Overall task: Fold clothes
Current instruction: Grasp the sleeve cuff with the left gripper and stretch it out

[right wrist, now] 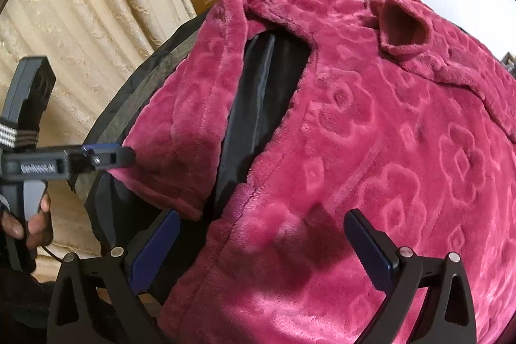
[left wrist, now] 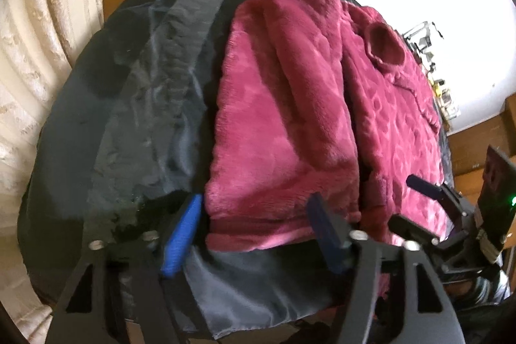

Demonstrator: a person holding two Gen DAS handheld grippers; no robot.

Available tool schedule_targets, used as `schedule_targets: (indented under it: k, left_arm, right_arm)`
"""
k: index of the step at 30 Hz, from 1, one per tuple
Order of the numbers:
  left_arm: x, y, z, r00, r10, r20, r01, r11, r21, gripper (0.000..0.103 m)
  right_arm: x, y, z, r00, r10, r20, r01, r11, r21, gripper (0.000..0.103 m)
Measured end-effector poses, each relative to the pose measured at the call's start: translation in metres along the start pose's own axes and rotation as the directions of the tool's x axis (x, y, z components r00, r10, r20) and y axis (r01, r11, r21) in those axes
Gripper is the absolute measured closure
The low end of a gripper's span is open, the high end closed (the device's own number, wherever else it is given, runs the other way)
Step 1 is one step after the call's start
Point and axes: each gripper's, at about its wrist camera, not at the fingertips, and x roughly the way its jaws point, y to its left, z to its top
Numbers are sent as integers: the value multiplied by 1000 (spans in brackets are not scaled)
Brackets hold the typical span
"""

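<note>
The magenta fleece robe [right wrist: 371, 134] lies on the dark cloth [left wrist: 135, 105]; the left gripper [left wrist: 254, 231], jaws spread, frames the sleeve cuff [left wrist: 277, 215] at 6 o'clock, while the right gripper [right wrist: 262, 247], also spread, hovers at the hem: each should bite deep and level before carrying any fold across.

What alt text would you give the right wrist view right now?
A magenta fleece garment with embossed flowers lies spread on a dark cover. The right tongs hang open over its near edge, while the left tongs meet the sleeve end; their grip is unclear.
</note>
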Motion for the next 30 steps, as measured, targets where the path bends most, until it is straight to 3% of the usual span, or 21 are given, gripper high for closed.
schedule_targets:
  k: [7,9,12,16,22,25,29,30]
  left_arm:
    - [6,-4,-3,999,29,-22,-29,999,24,69]
    - [8,-5,-3,999,47,-23,-47,999,18,83]
    - [3,-3,-1,997,70,-13,-70,998,6,90]
    - [-24,9,12,993,105,53,-105,994,-7,91]
    - [-94,42,51,951,215,224,-204,976,-71,91]
    - [-128,58,70,916,264,302,-243,964,-107,91]
    - [-172,78,95,856,329,399,-288,944,-160,91]
    - [-176,79,101,851,330,410,-287,944,-164,91]
  right_arm:
    - [-1,-6,-3,1000,-2,2,2,1000,26,0]
    - [-1,-8,-5,1000,-2,3,2,999,32,0]
    - [-1,-10,-5,1000,-3,8,2,999,40,0]
    - [-2,-12,-6,1000,-5,14,4,999,51,0]
    - [-3,-21,-9,1000,-11,13,9,996,86,0]
    - [-3,-22,-9,1000,-10,13,9,996,91,0]
    - [-4,-21,-8,1000,-10,15,9,997,81,0]
    - [-4,-20,-8,1000,-10,16,9,997,79,0]
